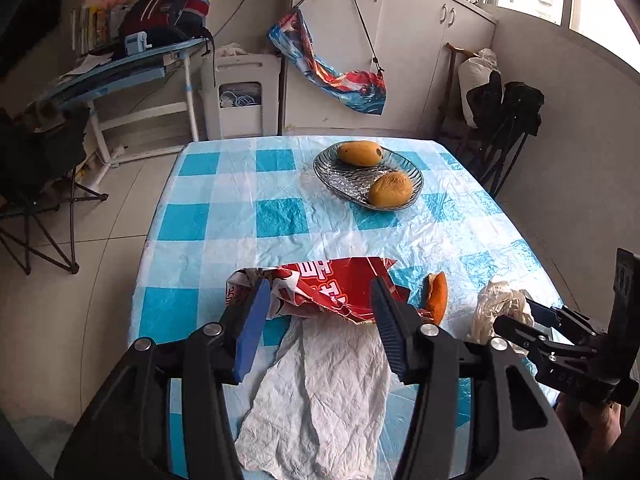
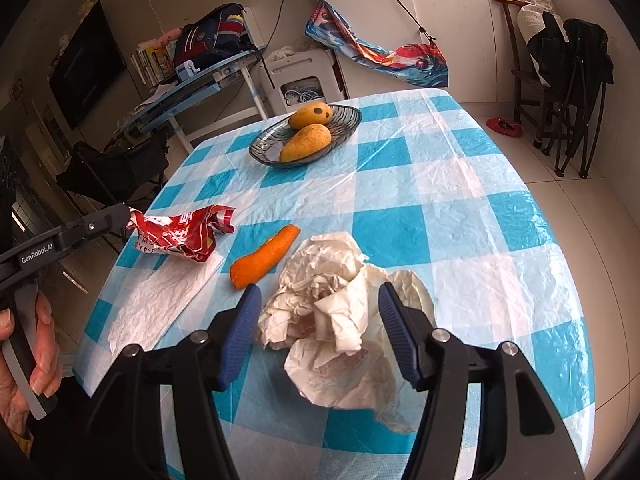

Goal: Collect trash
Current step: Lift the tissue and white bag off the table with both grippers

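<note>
Nearest the left wrist camera, the left gripper [image 1: 316, 316] stands about half open, its blue pads [image 1: 250, 328] on either side of the near edge of a crumpled red snack wrapper [image 1: 320, 292]. The pads are not pressing on it; the wrapper lies on the far end of a flat white paper napkin [image 1: 320, 392] spread on the worktop [image 1: 224, 216], which wears a blue-and-white checked plastic cover. In the right wrist view the left gripper's fingertip sits right at the wrapper's left end, and a person's hand [image 2: 24, 356] grips its handle at the left edge of the picture.

Just to the right of the wrapper lies a strip of orange peel [image 2: 264, 258], near it but apart in the right wrist view, on the bare cover between the wrapper and a crumpled wad of white paper [image 2: 340, 320].

That wad lies between the pads of the right gripper [image 2: 316, 332], whose jaws are likewise about half open. The left pad is just beside the paper's edge, and the right one stands close against it; whether either touches cannot be told.

Well beyond all this, toward the far end of the worktop, a ribbed glass dish [image 2: 348, 118] holds two yellow mangoes [image 2: 306, 142] lying side by side.
</note>
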